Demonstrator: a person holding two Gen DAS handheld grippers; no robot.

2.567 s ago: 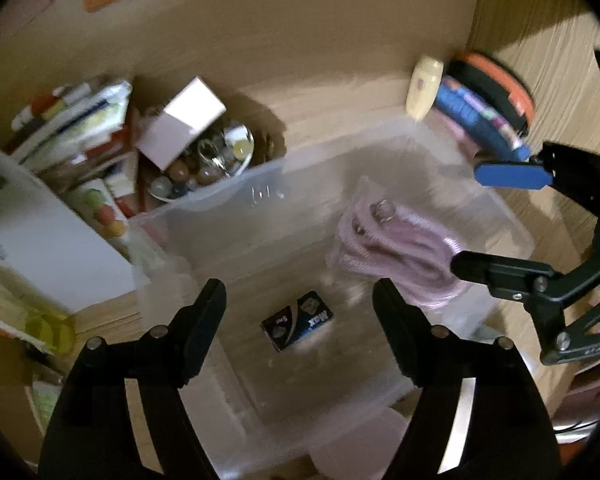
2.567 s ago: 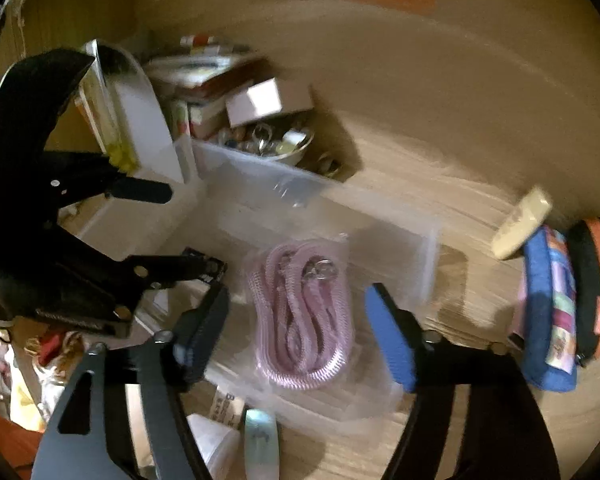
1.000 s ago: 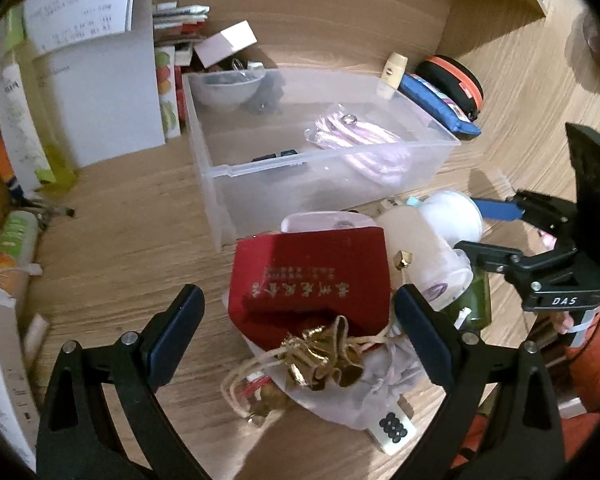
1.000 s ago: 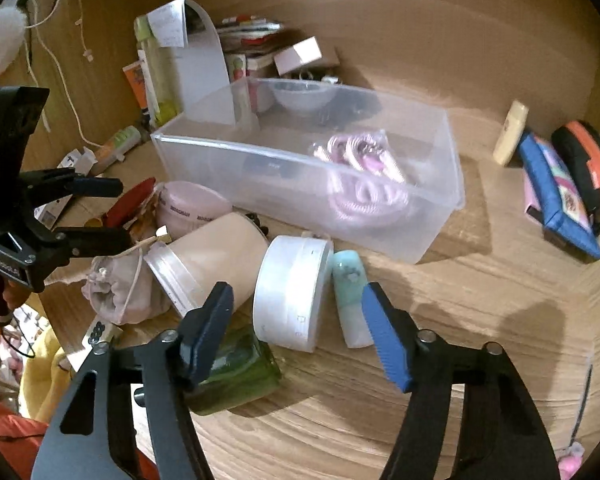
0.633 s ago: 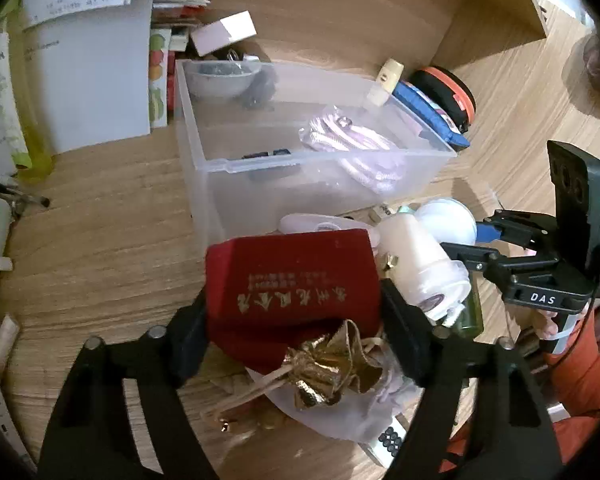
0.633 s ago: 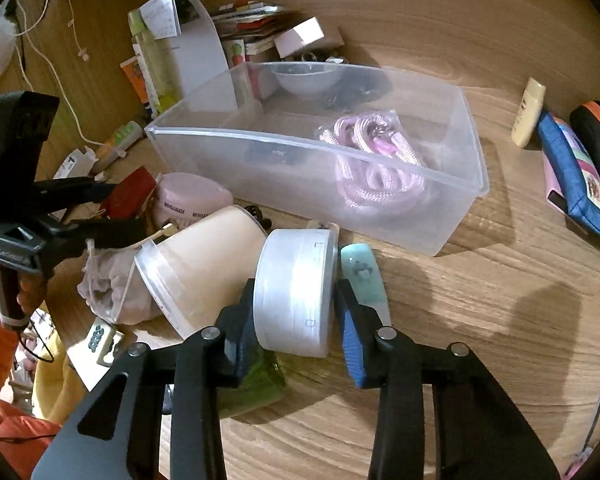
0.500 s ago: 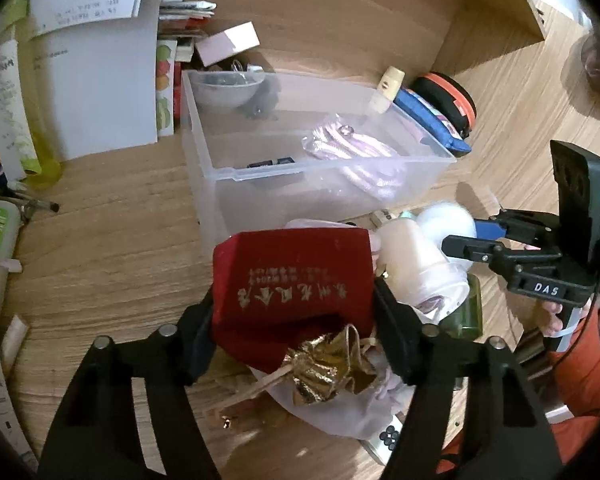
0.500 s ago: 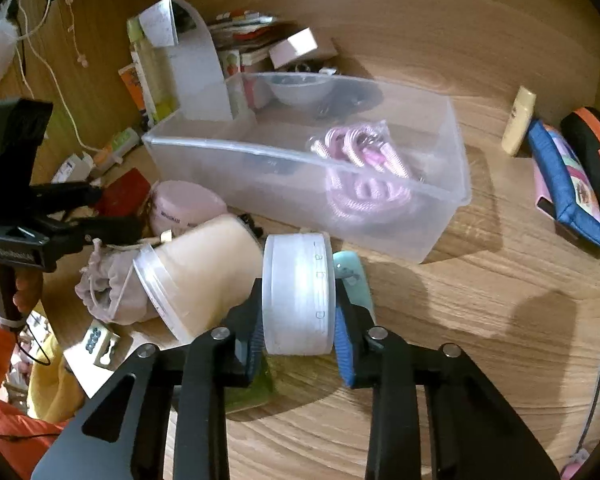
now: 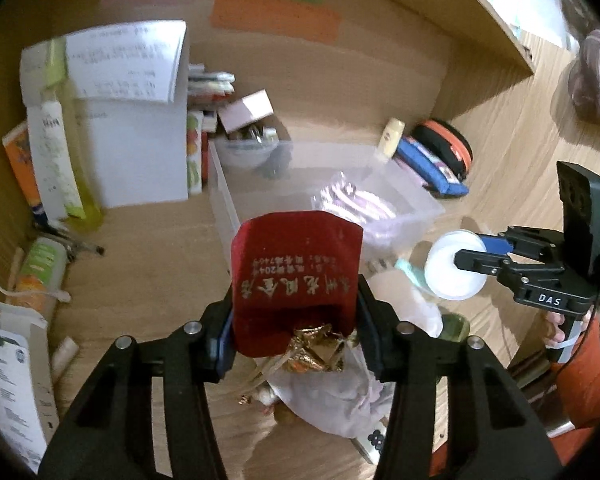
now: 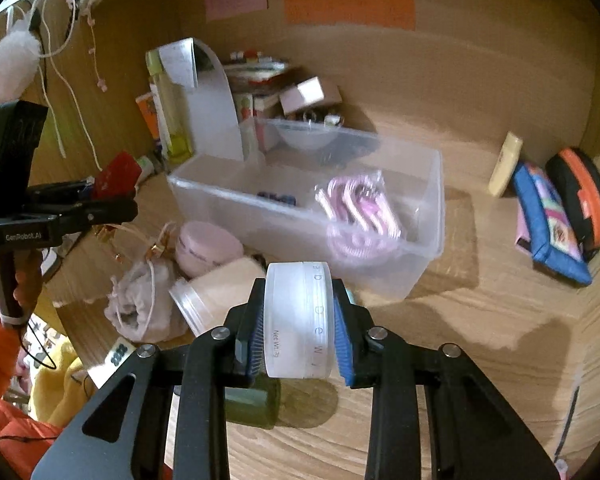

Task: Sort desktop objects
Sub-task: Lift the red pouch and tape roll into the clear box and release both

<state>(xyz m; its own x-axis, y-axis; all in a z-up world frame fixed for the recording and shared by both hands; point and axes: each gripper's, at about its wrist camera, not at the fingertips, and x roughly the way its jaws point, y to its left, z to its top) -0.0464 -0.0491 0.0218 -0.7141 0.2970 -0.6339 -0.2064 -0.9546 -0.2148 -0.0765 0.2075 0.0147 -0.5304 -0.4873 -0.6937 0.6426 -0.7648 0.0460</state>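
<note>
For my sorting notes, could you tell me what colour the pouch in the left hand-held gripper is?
Deep red pouch with gold lettering, best seen in the left wrist view.

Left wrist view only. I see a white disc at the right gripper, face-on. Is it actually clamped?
Observer: Yes. The right gripper is shut on the white jar, with a blue pad on each flat face.
Operator: What's in the bin? My view is half blocked.
Observer: A small dark box lies on the floor of the clear bin, left of the pink coiled cord.
Operator: Anything hidden in the pile?
Observer: A pink round jar sits on the desk in front of the bin, beside the tan cup.
</note>
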